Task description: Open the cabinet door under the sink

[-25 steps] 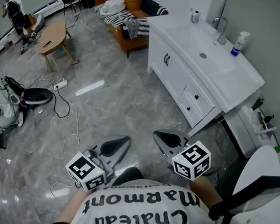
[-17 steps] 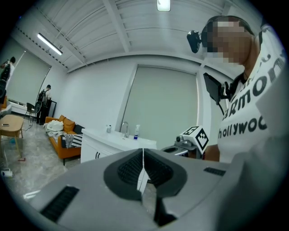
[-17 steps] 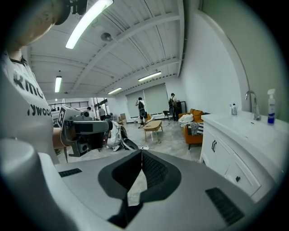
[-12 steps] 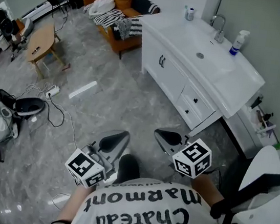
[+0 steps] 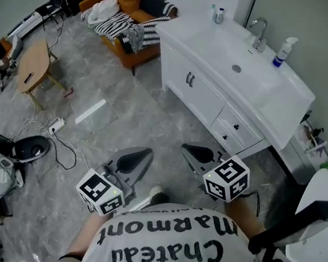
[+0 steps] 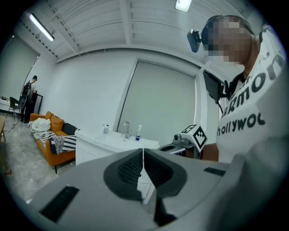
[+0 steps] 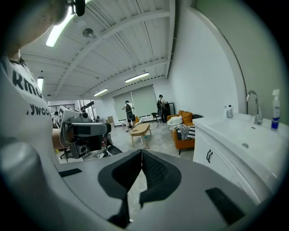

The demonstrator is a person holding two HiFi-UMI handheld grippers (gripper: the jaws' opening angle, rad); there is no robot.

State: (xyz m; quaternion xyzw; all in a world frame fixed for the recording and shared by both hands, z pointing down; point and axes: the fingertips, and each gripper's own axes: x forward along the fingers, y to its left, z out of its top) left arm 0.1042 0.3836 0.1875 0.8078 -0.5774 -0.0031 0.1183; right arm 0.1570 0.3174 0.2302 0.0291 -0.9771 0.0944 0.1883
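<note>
Left gripper (image 5: 137, 165) & right gripper (image 5: 199, 160) are sitting shut, empty, well apart from cabinet door (image 5: 204, 96); prob. needing jaws opened before handle (image 5: 190, 79).

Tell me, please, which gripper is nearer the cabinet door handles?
Right. Neither touches the cabinet door handles: the right gripper is nearer, the left gripper farther off beside it.

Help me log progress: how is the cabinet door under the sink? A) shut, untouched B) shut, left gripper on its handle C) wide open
A: the cabinet door sits flush, with the left gripper and right gripper over the floor, apart from it.
</note>
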